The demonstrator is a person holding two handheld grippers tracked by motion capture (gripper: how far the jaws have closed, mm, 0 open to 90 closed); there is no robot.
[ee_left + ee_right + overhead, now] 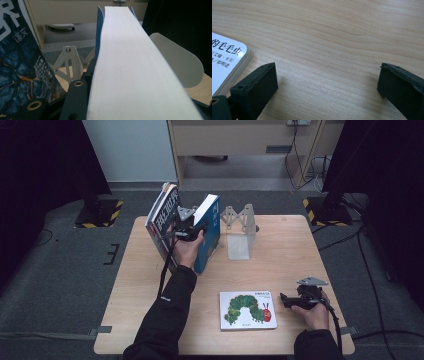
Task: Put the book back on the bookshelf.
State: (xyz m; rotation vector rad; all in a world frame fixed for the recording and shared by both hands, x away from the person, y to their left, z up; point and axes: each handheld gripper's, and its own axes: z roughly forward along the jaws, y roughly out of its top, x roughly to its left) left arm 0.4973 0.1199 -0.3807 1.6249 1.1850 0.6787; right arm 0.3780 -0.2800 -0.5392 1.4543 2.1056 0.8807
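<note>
**Blue book held upright at the bookend; picture book waiting flat**

Left hand-held gripper [192,231] is clamped on the thick blue book [207,232], jaws on either side of the page block near its fore-edge. In the left gripper view the white page edges [135,67] run straight up between the black jaws, so the grip is firm and central. The book stands on end at the back-left of the worktop [280,265], tilted slightly. Probable reason for the hold: keeping it vertical while it is set in line with the white bookend [239,232], which stands just to its right.

A dark-covered book [162,215] leans just to the left of the blue one; whether the two covers touch I cannot tell from the high view.

Right hand-held gripper [290,300] rests low at the front-right, jaws spread wide with bare wood between them. It points toward the caterpillar picture book [247,310], which lies flat, cover up, just beside it. One jaw tip sits near the book's rounded corner [244,53] without touching. Judgement: staged to pick this book up next.
</note>
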